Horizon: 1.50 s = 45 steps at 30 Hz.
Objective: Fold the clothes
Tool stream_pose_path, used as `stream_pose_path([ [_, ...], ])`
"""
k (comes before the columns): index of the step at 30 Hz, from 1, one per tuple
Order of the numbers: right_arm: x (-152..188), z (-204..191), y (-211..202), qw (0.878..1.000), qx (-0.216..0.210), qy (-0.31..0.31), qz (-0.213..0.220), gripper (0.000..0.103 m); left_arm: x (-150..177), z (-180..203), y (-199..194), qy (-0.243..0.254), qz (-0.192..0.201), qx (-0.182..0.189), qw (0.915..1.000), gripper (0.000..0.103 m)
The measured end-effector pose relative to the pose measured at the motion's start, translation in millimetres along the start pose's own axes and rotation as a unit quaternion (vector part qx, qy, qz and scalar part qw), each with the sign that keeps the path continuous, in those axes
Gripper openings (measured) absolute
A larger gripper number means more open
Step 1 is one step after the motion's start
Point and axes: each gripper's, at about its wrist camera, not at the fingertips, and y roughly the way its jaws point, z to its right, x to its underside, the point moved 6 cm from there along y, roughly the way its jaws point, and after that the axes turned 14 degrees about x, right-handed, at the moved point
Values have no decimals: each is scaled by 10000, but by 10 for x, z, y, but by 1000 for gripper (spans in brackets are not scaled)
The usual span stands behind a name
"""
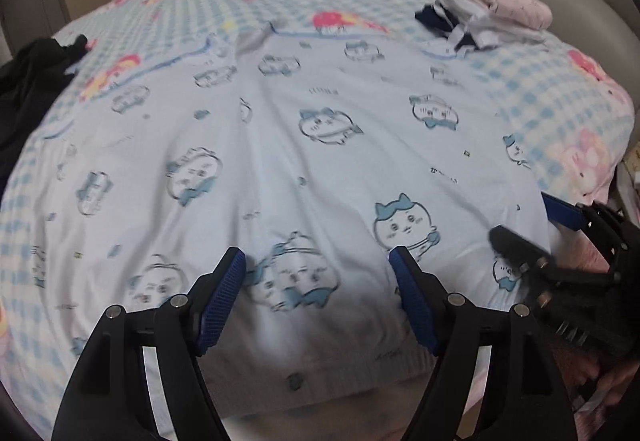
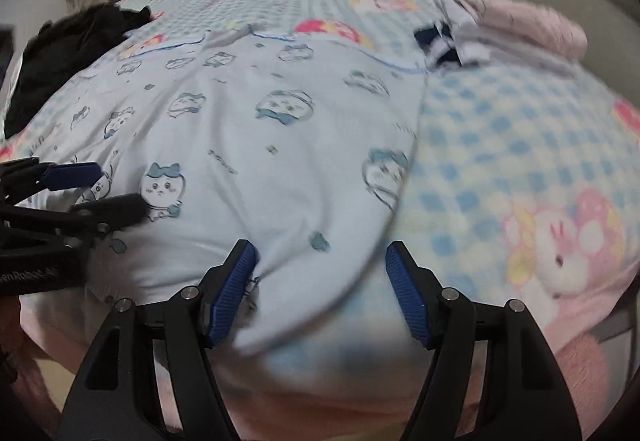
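Pale blue cotton fills most of what I see: a light blue garment [image 1: 304, 145] printed with small cartoon faces lies spread flat on the bed [image 2: 500, 145], over a blue-and-white checked blanket with pink rabbit figures.

My left hand-held gripper [image 1: 318, 261] hangs over the garment's near hem, its blue-padded fingers [image 1: 224, 297] spread wide, with the cloth lying between and beneath them. I cannot tell whether the tips touch the fabric.

My right hand-held gripper [image 2: 320, 259] is spread just as wide at the garment's near right corner. The left pad sits over the cloth where a crease rises, and the right pad is over the checked blanket, so the garment's curved right edge runs between them. Nothing is pinched in either one.

In the left wrist view the right hand-held gripper shows at the far right edge, beside the garment's side.

Beyond the garment, at the far right of the bed, lies a small heap of pink, white and navy clothes [image 1: 492, 13]. A black garment [image 2: 68, 53] lies at the far left.
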Motion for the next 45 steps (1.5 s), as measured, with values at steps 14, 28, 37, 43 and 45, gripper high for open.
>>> stream_pose_path([
  [14, 113, 243, -169, 9985, 9, 513, -209, 71, 206, -285, -349, -260, -150, -666, 9973, 76],
  [28, 228, 235, -199, 9985, 96, 424, -328, 70, 615, -885, -729, -784, 19, -756, 9940, 76],
  [37, 248, 119, -153, 9980, -151, 252, -552, 70, 649, -1028, -673, -899, 26, -769, 9930, 76],
  [43, 219, 287, -154, 9973, 464, 152, -542, 71, 733, -1140, -824, -1038, 81, -890, 9906, 76],
  [45, 207, 317, -195, 9979, 216, 291, -534, 70, 672, -1119, -931, -1066, 318, -779, 9907, 76],
])
